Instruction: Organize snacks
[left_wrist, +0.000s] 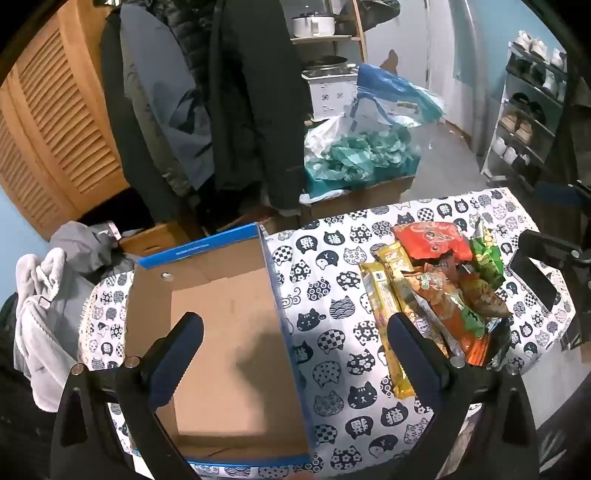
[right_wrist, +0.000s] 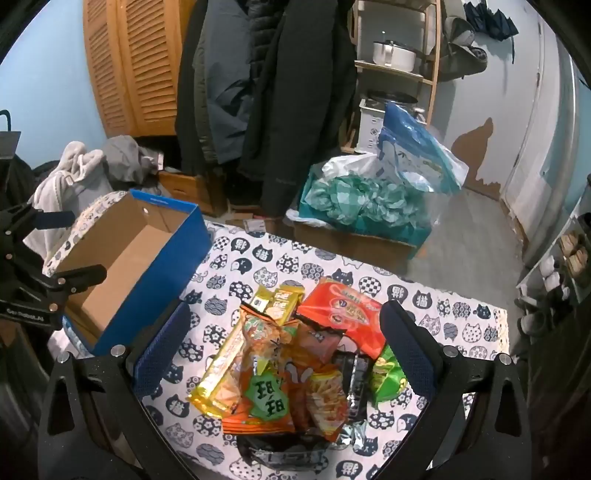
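I am holding my left gripper (left_wrist: 295, 343) with its jaws spread wide and gripping nothing, straddling the right wall of the box (left_wrist: 221, 332); the box is sitting bare inside, lid off, so I judge it is waiting as the receiver. I am holding my right gripper (right_wrist: 284, 347) likewise wide apart and carrying nothing, poised over the snack pile (right_wrist: 291, 362); the pile is lying loose on the cat-print cloth (right_wrist: 266, 258), between my fingers and toward 6 o'clock in the right view. In the left view the pile (left_wrist: 436, 288) is lying at 3 o'clock of the box, apart from it. The yellow bars (right_wrist: 236, 354) are lying at the pile's 9 o'clock edge, the red pack (right_wrist: 343, 310) at 1 o'clock, the green pack (right_wrist: 388, 376) at 3 o'clock; packets are overlapping, so a top one looks the sensible first pick. No snack is in the box yet.
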